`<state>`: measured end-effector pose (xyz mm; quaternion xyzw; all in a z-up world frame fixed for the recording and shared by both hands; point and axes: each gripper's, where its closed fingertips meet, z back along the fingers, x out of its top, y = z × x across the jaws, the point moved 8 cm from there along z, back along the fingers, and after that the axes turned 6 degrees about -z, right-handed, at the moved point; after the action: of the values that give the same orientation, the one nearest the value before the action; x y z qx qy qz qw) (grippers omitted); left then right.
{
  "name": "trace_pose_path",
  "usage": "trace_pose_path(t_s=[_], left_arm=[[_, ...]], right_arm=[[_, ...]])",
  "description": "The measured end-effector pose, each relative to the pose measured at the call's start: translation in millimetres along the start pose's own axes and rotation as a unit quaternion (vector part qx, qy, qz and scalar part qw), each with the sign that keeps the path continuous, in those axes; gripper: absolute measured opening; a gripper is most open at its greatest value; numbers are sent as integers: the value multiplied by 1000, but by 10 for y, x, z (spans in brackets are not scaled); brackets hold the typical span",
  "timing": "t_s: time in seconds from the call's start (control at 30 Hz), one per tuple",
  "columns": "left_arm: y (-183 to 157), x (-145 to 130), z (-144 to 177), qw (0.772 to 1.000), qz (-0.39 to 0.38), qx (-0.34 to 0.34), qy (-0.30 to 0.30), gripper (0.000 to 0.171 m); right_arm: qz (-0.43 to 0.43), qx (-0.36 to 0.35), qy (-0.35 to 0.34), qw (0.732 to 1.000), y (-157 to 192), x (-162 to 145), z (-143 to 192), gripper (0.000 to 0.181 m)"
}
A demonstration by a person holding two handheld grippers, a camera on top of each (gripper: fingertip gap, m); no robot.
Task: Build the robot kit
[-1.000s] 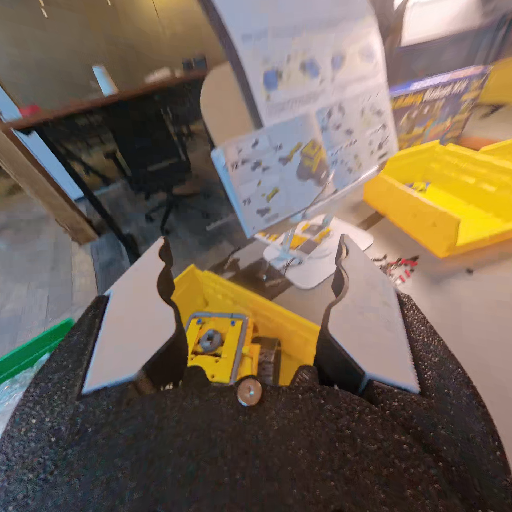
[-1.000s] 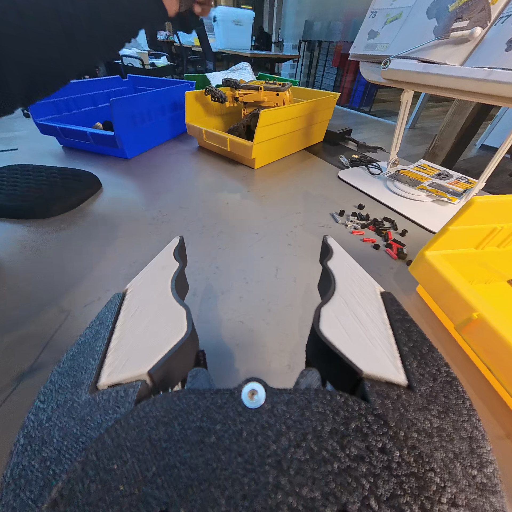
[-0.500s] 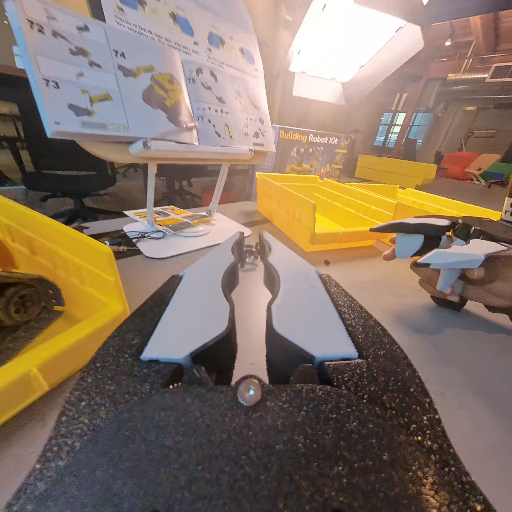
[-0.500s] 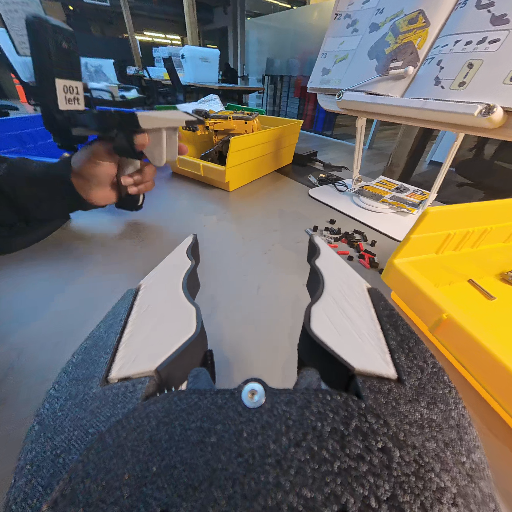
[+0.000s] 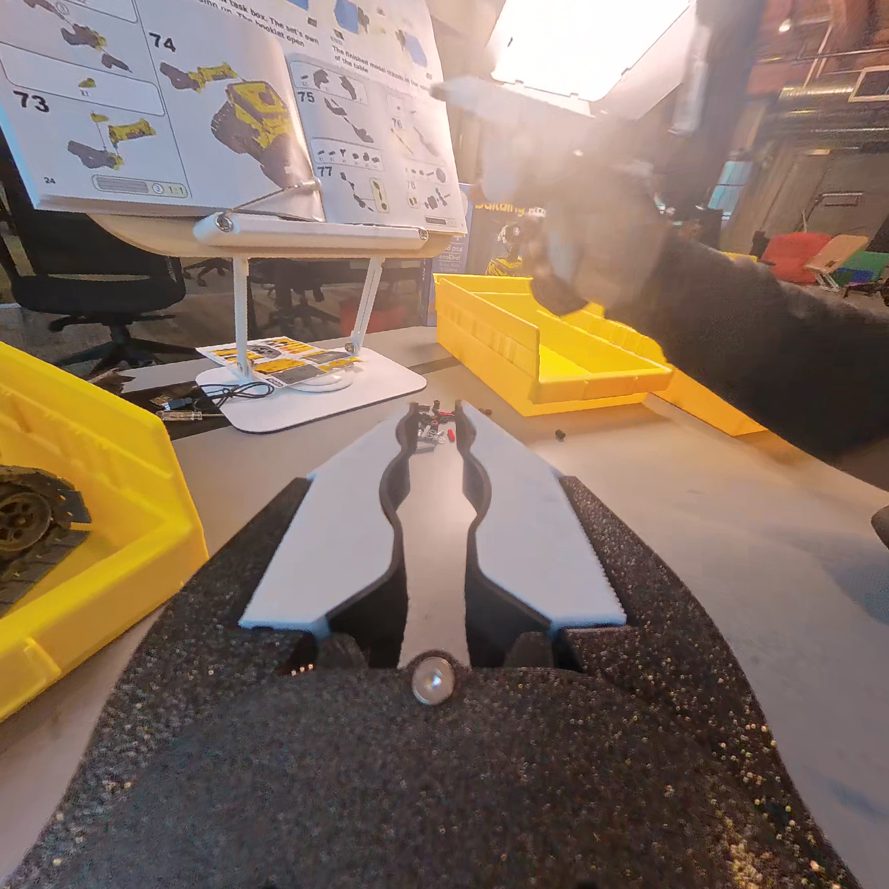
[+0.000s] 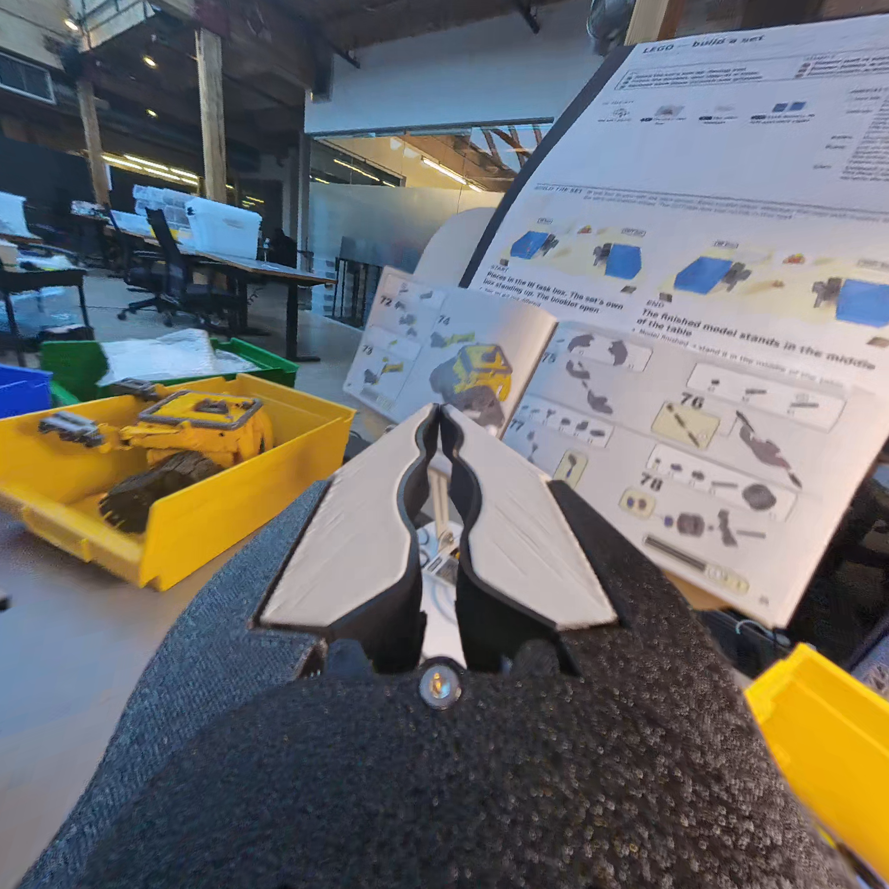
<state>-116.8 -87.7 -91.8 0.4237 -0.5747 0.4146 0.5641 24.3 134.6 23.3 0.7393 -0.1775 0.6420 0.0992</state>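
Observation:
My left gripper is nearly shut, with only a narrow gap, and holds nothing. It hovers low over the grey table, pointing at a small pile of black and red loose parts just past its tips. My right gripper is shut with tips touching, empty and raised, pointing at the open instruction booklet on its white stand. In the left wrist view it is a blur at the upper right, on a dark sleeve. A yellow tracked model lies in a yellow bin.
The yellow bin sits close on the left gripper's left. The stand's white base with a leaflet and a cable is behind the parts. Shallow yellow trays lie to the right. Green and blue bins stand farther back. Between my left fingertips and the yellow tracked model there is roughly 20 cm.
My right gripper has closed from wide open and lifted off the table toward the booklet. My left gripper swung away from the yellow bin, closed to a narrow gap, and now holds that width.

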Motion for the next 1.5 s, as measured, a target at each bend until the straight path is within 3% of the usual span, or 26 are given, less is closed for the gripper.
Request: trace_pose_path(t_s=[0.2,0.37,0.47,0.67,1.2,1.33,1.5], left_arm=[[22,-29,6,1000,-23,-2,21,15],[33,-97,-35,998,-4,-20,53,28],[37,-108,-44,998,3,-25,54,22],[68,-104,-25,999,1,-20,39,10],[40,-117,-42,998,-11,-27,48,24],[24,-119,-49,998,-21,-24,52,34],[-5,-38,-14,999,-26,-31,25,25]], right_arm=[[38,-41,43,997,-481,48,-1046,0],[44,-69,69,994,-621,-53,-1253,0],[49,-70,72,994,-661,-70,-1259,0],[58,-81,65,993,-746,-27,-1170,3],[51,-100,74,991,-913,-11,-997,8],[27,-54,49,997,-665,104,-672,12],[-15,37,58,998,-91,31,1,17]])
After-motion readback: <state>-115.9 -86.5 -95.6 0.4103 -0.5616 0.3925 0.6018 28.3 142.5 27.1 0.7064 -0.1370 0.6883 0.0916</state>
